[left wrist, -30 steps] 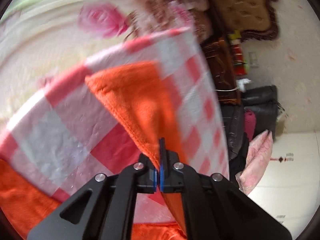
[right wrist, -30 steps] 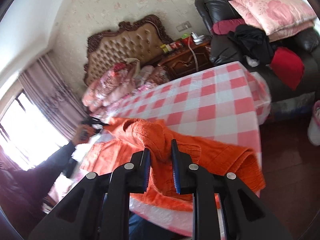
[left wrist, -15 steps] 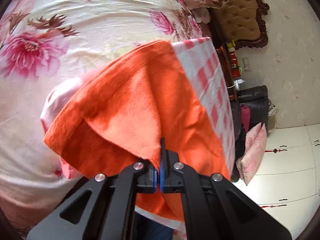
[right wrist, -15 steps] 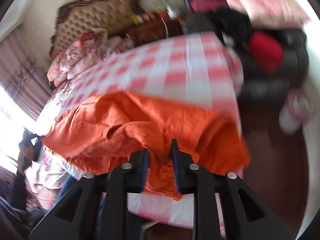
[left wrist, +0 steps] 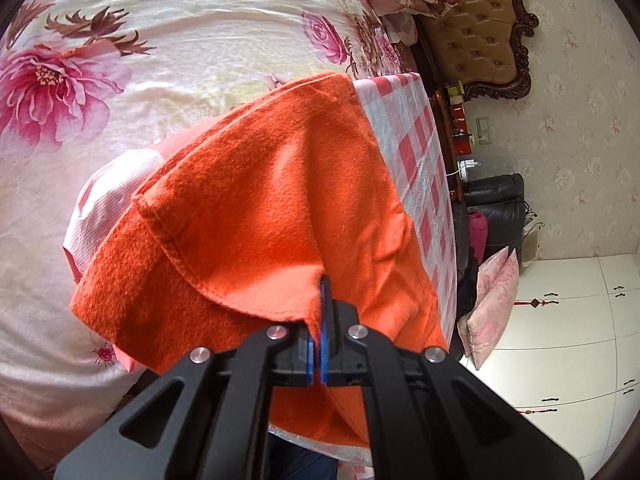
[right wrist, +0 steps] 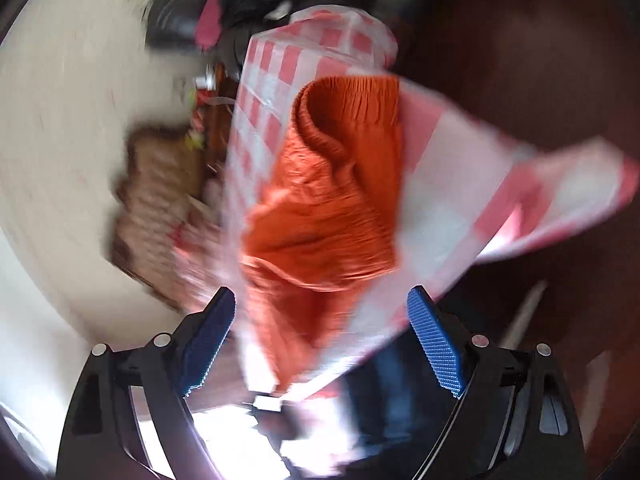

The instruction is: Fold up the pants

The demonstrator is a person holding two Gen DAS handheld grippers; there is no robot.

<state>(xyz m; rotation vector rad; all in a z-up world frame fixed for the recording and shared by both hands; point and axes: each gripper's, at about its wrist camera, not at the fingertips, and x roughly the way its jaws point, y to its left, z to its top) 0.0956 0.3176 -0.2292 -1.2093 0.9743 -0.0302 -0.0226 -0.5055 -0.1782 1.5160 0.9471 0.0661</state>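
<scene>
Two hand-held grippers. Left hand-held gripper (left wrist: pixel 319 320): pads together, clamped on hem of orange pants (left wrist: pixel 280 200), lifted over checked worktop (left wrist: pixel 420 168). Right hand-held gripper (right wrist: pixel 320 340): apart, holding nothing; view blurred. Step: prob. mid-fold. Next: lay hem flat, then let go.

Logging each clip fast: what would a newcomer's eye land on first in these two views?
The orange pants dominate both views, spread over a red-checked cloth on the table. The left claw is shut on a pant edge at the bottom of its view. The right claw hangs wide open above the pants' elastic waistband, in a motion-blurred picture.
</scene>
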